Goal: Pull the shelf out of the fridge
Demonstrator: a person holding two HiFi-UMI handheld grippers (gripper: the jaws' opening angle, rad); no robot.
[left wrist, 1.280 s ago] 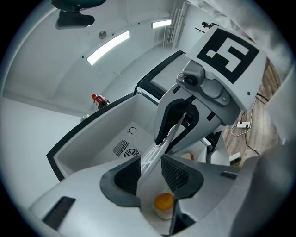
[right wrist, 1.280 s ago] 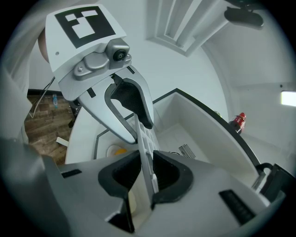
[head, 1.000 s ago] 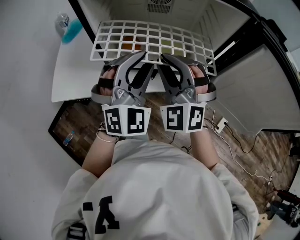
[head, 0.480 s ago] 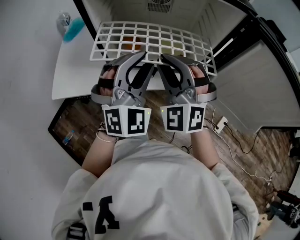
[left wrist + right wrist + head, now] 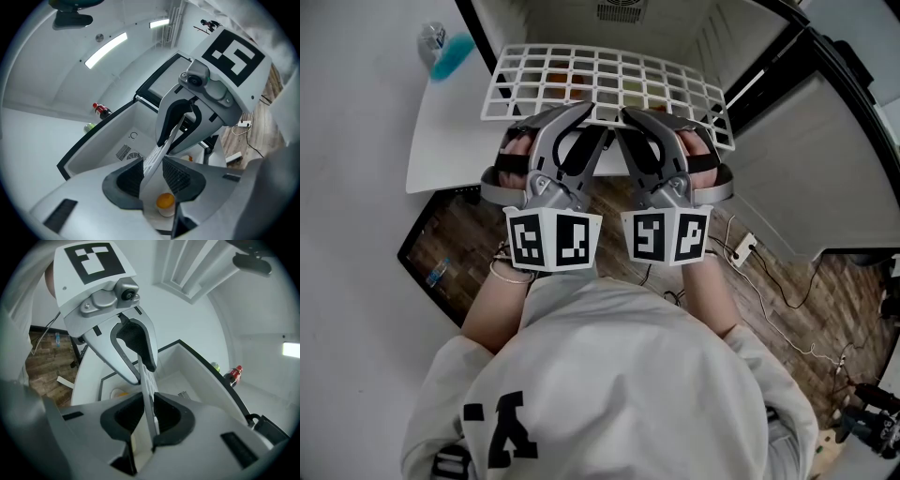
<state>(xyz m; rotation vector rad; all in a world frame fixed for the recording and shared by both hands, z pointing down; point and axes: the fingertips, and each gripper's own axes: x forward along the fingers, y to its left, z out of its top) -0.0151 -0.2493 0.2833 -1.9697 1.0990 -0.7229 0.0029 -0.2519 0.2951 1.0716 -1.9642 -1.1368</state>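
At the mouth of the open fridge (image 5: 553, 21), the white wire shelf (image 5: 605, 84) juts out toward the person, tilted, its rear edge at the opening. The 2 grippers sit side by side on its front edge. The left gripper (image 5: 153, 171) has that edge running between its fingers, which are closing on it. The right gripper (image 5: 151, 414) grips the same edge, its fingers also closing. Below the shelf stands a small orange-topped cup (image 5: 164, 202). A red-capped bottle (image 5: 100, 110) stands near the fridge's black rim.
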